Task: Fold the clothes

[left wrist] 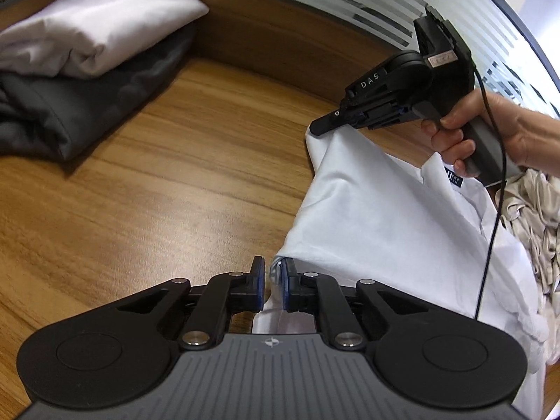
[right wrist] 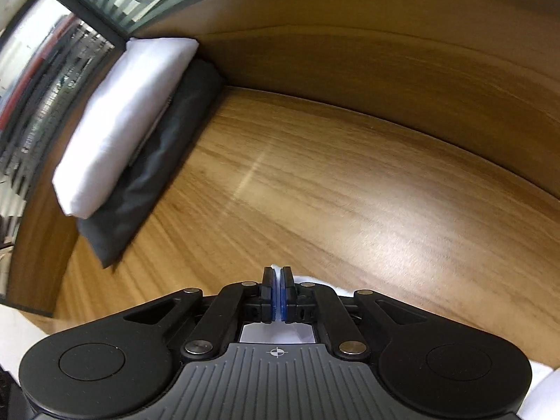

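A pale blue-white shirt hangs stretched above the wooden table at the right of the left wrist view. My left gripper is shut on its lower edge. My right gripper, held by a hand, is shut on the shirt's upper corner. In the right wrist view my right gripper pinches a thin white fold of the shirt between its blue pads.
A folded white garment lies on a folded dark grey one at the table's far left, also in the right wrist view. A crumpled beige cloth lies at the right. A wooden back wall bounds the table.
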`<action>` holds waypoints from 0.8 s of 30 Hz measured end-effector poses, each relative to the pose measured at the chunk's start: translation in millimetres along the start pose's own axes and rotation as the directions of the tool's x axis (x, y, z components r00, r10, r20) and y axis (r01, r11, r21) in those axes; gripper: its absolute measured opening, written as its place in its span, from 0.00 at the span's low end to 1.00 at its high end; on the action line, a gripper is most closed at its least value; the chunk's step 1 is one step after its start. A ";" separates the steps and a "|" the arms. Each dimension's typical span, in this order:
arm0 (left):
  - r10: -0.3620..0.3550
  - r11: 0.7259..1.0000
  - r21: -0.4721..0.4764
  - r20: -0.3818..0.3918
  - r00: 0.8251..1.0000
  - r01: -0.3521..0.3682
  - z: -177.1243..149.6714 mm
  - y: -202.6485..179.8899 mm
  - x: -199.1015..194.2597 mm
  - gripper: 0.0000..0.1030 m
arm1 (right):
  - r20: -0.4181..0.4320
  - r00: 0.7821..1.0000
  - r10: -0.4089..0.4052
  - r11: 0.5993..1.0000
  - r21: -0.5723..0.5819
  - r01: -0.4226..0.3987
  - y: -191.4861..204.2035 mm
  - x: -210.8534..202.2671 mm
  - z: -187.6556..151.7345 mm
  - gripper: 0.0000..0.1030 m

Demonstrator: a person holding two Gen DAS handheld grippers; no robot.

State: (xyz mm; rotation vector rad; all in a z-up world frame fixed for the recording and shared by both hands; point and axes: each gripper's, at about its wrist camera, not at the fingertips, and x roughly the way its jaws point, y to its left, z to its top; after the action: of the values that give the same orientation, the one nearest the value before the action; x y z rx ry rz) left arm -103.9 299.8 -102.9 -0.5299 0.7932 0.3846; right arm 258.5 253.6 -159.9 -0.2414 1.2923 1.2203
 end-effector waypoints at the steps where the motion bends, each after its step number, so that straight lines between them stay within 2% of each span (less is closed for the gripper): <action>1: -0.005 1.000 -0.012 -0.007 1.000 0.005 0.5 2.1 -0.9 0.16 | 0.014 1.000 -0.010 1.000 0.005 0.010 -1.0 -1.8 0.9 0.07; 3: -0.017 0.999 -0.035 -0.023 1.000 0.017 1.8 5.7 -4.5 0.19 | 0.051 0.998 -0.031 1.000 0.006 0.030 -1.1 -11.1 2.9 0.12; 6: -0.019 1.000 -0.012 -0.019 1.000 0.019 6.1 8.5 -14.7 0.18 | 0.120 0.991 -0.059 0.998 -0.023 0.062 3.1 -35.2 5.0 0.13; 9: -0.019 1.000 -0.007 -0.001 1.000 0.019 10.4 11.4 -28.0 0.18 | 0.151 0.985 -0.077 0.992 -0.086 0.091 13.8 -59.1 -0.4 0.13; 14: -0.044 0.999 -0.015 0.028 0.999 0.044 21.7 7.1 -31.5 0.18 | 0.128 0.990 -0.062 0.985 -0.154 0.082 30.7 -71.5 -28.3 0.13; 16: -0.046 0.999 -0.008 0.033 0.998 0.046 27.0 3.8 -25.7 0.18 | 0.112 0.991 -0.068 0.985 -0.148 0.084 32.7 -69.9 -43.4 0.15; 19: -0.062 0.998 0.027 -0.009 0.998 0.063 31.1 -1.4 -12.9 0.22 | 0.088 0.993 -0.077 0.986 -0.139 0.088 35.8 -67.6 -66.1 0.24; 21: -0.071 0.995 0.068 -0.028 0.997 0.073 29.3 -4.0 -9.6 0.31 | 0.084 0.992 -0.093 0.985 -0.139 0.104 36.6 -73.0 -81.3 0.30; 24: -0.070 0.990 0.118 -0.059 0.996 0.077 23.7 -3.8 -6.0 0.35 | 0.090 0.988 -0.128 0.982 -0.126 0.139 40.1 -88.7 -106.2 0.34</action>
State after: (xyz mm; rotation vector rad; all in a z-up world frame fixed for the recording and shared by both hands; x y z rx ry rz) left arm -92.4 309.8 -83.4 -0.4571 0.8419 0.2536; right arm 182.1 144.4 -105.5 -0.3650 1.1082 1.1896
